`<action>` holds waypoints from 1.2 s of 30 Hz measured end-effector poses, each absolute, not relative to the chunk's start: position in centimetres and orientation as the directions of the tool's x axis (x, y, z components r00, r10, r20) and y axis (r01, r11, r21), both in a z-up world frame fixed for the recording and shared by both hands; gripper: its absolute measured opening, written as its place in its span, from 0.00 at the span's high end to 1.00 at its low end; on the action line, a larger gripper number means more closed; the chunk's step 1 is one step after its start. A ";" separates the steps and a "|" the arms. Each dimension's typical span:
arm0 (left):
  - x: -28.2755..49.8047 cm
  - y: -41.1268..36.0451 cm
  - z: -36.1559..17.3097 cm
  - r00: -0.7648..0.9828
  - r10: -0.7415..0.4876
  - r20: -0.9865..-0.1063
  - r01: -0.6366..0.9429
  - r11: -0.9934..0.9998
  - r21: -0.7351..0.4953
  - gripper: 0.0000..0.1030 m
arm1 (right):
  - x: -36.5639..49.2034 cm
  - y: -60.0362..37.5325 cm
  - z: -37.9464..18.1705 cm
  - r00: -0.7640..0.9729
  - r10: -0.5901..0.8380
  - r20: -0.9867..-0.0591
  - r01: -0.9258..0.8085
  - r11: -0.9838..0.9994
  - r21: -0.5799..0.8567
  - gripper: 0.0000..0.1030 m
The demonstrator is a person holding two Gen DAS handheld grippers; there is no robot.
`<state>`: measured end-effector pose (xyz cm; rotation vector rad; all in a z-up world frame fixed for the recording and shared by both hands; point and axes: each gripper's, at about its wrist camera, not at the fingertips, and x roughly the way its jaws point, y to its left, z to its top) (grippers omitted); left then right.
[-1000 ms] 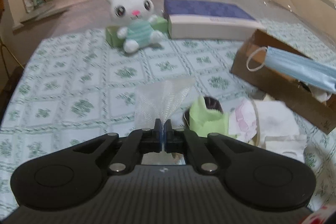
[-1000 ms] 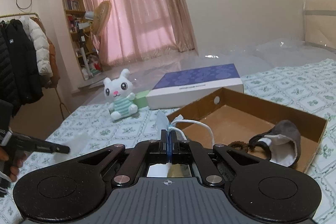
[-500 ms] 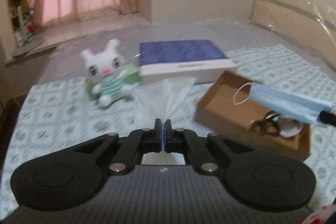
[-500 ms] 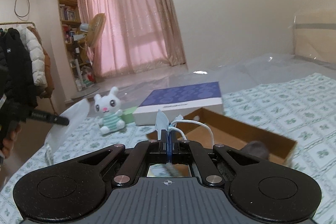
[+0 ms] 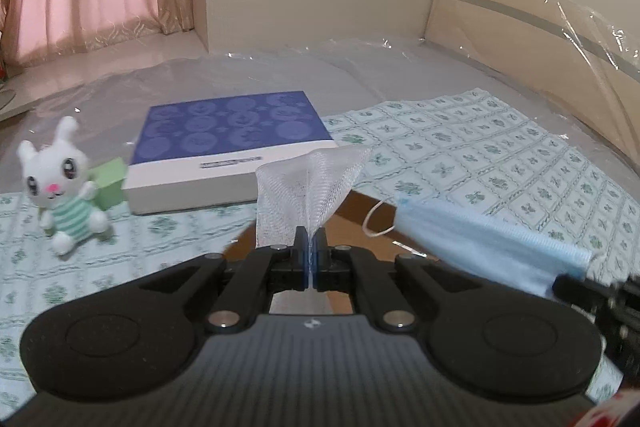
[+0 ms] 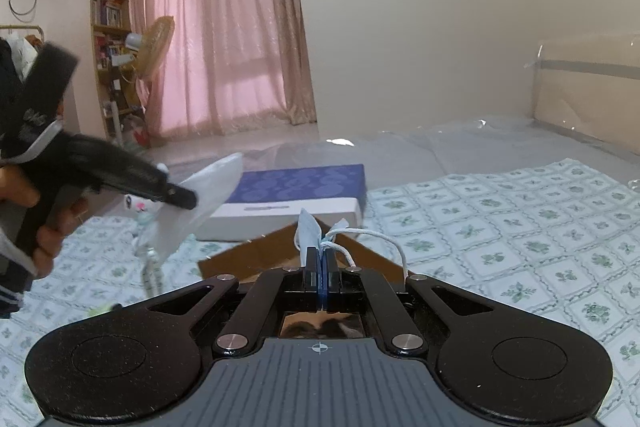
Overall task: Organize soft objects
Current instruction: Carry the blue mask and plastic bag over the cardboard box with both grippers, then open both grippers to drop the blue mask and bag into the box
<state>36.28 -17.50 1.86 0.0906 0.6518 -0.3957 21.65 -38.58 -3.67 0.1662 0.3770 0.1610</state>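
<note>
Both grippers hang above the cardboard box (image 6: 276, 247): the left gripper (image 5: 310, 251) is pinched on white mesh (image 5: 308, 187), the right gripper (image 6: 322, 267) on a blue face mask (image 5: 480, 247), its length stretching across the box.

Ahead of my left gripper (image 5: 309, 245), the blue-topped box (image 5: 228, 147) and plush rabbit (image 5: 60, 183) block the far left, and the blue mask (image 5: 480, 243) crosses on my right. The patterned sheet (image 5: 480, 155) beyond lies open.
</note>
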 end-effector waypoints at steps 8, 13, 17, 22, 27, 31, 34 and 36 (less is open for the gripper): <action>39.0 -22.7 -2.1 0.689 -0.315 -0.652 0.375 0.926 -0.050 0.94 | 22.1 -41.0 -5.3 0.913 0.168 -0.372 -0.093 0.973 0.213 1.00; 40.2 -23.8 -4.8 0.666 -0.291 -0.687 0.391 0.920 -0.011 0.56 | 22.4 -41.4 -5.8 0.912 0.169 -0.375 -0.087 0.970 0.227 1.00; 40.6 -23.1 -5.9 0.659 -0.273 -0.701 0.389 0.921 0.007 0.55 | 23.0 -40.9 -6.2 0.908 0.179 -0.378 -0.092 0.967 0.239 1.00; 41.0 -21.6 -6.0 0.663 -0.257 -0.703 0.379 0.925 0.019 0.55 | 24.2 -39.6 -6.7 0.906 0.185 -0.382 -0.090 0.964 0.252 1.00; 41.2 -20.0 -5.9 0.665 -0.240 -0.708 0.372 0.928 0.035 0.55 | 26.0 -38.1 -6.9 0.917 0.172 -0.361 -0.078 0.962 0.261 0.99; 41.2 -18.8 -5.9 0.666 -0.228 -0.711 0.364 0.930 0.043 0.55 | 28.9 -35.9 -8.3 0.856 0.187 -0.482 -0.106 0.976 0.190 0.75; 41.0 -18.1 -5.9 0.662 -0.223 -0.715 0.363 0.931 0.045 0.55 | 29.0 -34.9 -9.4 0.839 0.183 -0.513 -0.117 0.980 0.158 0.40; 40.7 -17.6 -6.0 0.660 -0.222 -0.718 0.366 0.929 0.049 0.54 | 28.8 -34.6 -10.0 0.823 0.184 -0.537 -0.120 0.981 0.151 0.40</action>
